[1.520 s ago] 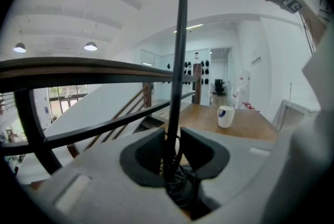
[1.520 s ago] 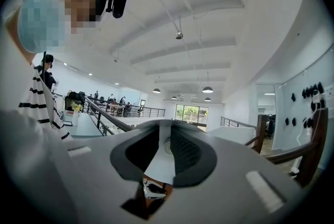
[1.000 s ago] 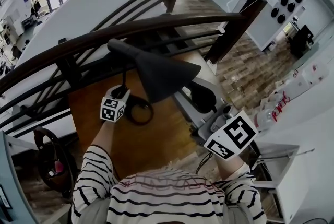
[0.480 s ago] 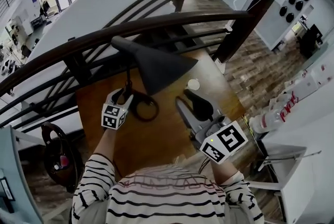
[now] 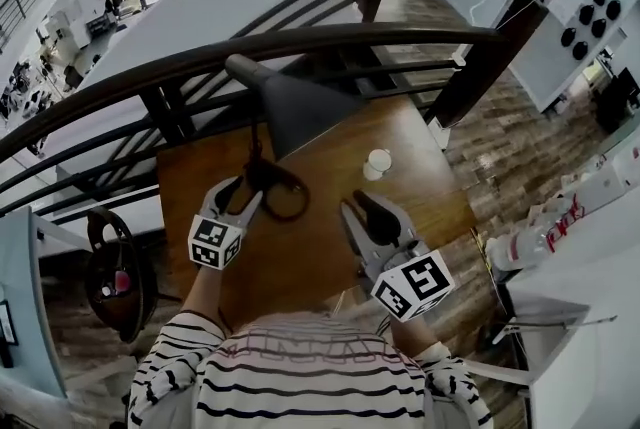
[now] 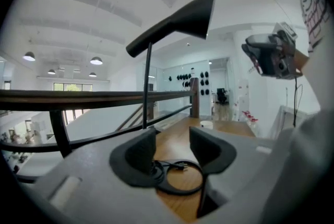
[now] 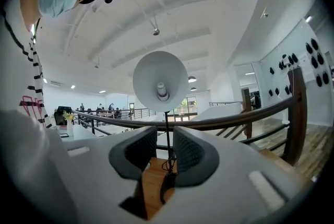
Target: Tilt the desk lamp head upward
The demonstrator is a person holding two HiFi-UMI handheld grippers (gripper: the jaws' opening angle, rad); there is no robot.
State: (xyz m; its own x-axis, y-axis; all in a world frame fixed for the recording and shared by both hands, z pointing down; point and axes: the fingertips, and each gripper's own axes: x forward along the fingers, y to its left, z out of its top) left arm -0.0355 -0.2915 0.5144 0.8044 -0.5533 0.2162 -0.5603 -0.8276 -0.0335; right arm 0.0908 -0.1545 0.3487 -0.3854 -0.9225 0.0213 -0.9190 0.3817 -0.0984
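Desk lamp head (image 5: pixel 300 107) over the wooden table (image 5: pixel 310 262), just before the dark railing (image 5: pixel 300 42).
Left gripper (image 5: pixel 245 189) wide, just opening, empty, beside coiled cord (image 5: pixel 290 207); right gripper (image 5: pixel 357 205) narrower, just closing, empty; white cup (image 5: pixel 378 161) near.

Head view steeply down over wooden table (image 5: pixel 310 257), both gripper views low, close, level, sharing lamp (image 5: pixel 300 107).

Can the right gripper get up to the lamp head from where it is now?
Probably yes. The right gripper holds nothing, its jaws apart though just closing a little. The lamp head hangs above and ahead of it, over bare table. The white cup sits off to one side.
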